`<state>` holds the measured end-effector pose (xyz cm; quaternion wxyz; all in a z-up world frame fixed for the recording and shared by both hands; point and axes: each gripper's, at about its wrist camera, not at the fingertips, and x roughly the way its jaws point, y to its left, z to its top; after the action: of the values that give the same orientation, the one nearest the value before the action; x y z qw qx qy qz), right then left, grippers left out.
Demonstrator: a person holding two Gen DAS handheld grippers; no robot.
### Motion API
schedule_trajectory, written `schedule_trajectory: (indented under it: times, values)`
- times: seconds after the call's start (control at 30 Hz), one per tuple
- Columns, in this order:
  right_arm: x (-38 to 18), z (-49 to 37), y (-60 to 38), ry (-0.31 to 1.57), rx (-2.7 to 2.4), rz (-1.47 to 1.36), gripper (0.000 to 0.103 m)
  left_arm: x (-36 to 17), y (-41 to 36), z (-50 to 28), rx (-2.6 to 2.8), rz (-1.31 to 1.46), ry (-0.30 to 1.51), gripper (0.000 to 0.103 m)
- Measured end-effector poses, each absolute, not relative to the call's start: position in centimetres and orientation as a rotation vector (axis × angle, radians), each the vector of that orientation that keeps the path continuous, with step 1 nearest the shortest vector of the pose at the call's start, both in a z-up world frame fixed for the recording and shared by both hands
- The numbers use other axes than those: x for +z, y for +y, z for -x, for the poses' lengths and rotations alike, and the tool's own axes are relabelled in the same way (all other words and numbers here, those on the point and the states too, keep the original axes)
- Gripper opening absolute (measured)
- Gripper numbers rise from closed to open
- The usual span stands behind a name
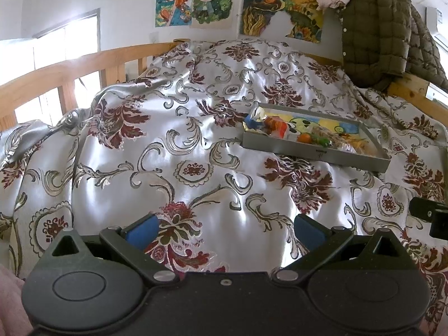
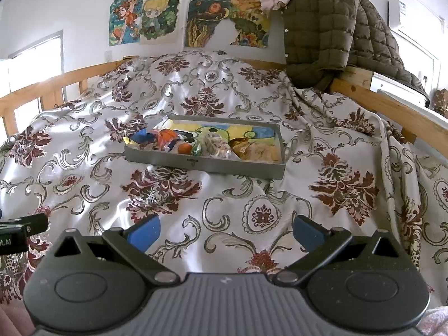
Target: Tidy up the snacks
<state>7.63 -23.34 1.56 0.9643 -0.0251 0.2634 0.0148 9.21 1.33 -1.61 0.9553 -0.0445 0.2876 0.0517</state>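
Both claws wide apart, empty: left claw (image 1: 225,229), right claw (image 2: 225,231). Tray (image 2: 207,165) of snacks (image 2: 212,144) on bed (image 2: 252,196), ahead. Approach low; pick one wrapper, avoid pile.

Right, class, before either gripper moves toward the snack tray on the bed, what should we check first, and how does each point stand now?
1. Left gripper open and holding nothing: ok, blue fingers spread over bare bedspread.
2. Right gripper open and holding nothing: ok.
3. Grey tray lying flat on the bedspread: cannot tell, the cloth under it is rumpled.
4. Snacks inside the tray: ok, wrappers piled within its walls, none seen on the cloth.
5. Path to the tray unobstructed: ok, only cloth lies between the fingers and the tray.
6. Single snack easy to pick: not ok, the wrappers overlap.
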Motion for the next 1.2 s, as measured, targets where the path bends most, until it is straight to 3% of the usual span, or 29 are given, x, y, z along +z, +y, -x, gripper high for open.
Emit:
schedule_trajectory:
  times: [1.2]
  values:
    - [1.38, -7.78, -23.15, 0.545, 0.032, 0.063, 0.103, -1.43, 1.36, -9.28, 0.107, 0.090, 0.589, 0.102]
